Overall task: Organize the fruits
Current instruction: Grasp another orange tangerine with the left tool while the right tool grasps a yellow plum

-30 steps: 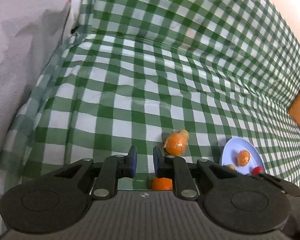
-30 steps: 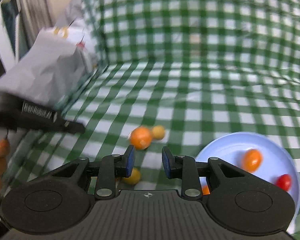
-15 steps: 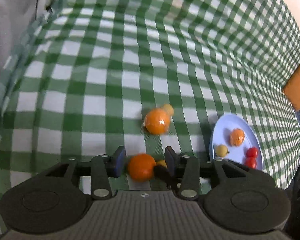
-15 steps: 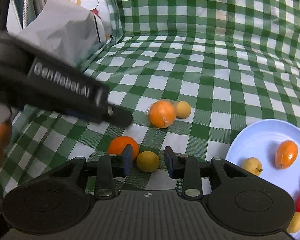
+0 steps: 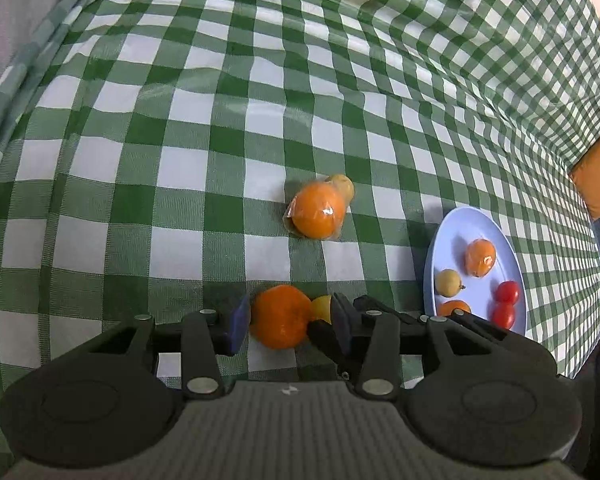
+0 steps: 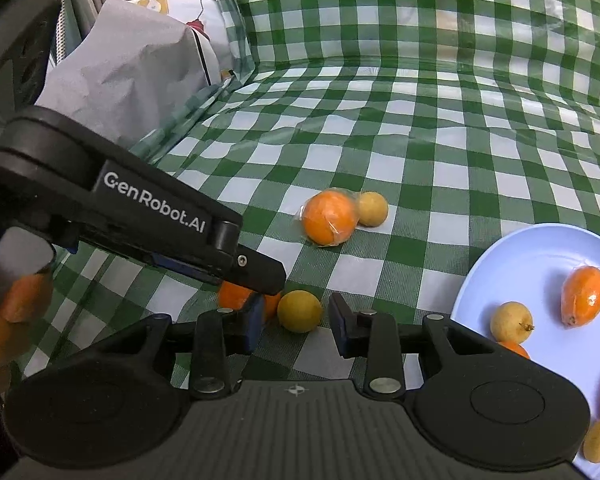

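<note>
Your left gripper (image 5: 286, 320) has advanced around the orange (image 5: 281, 316), jaws open; right gripper (image 6: 294, 326) open, empty. Closing may nudge the yellow fruit (image 5: 322, 308) away.

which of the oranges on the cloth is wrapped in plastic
The farther orange, touching a small yellow fruit: shiny film creases around it. The bare orange sits between the left claw's fingers.

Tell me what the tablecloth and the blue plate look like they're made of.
Tablecloth: probably glossy plastic-coated or vinyl sheet, since the green checks carry soft glare and stiff creases. Plate: smooth, matte pale-blue plastic or melamine by its look, thin-rimmed with even colour; ceramic can't be ruled out.
</note>
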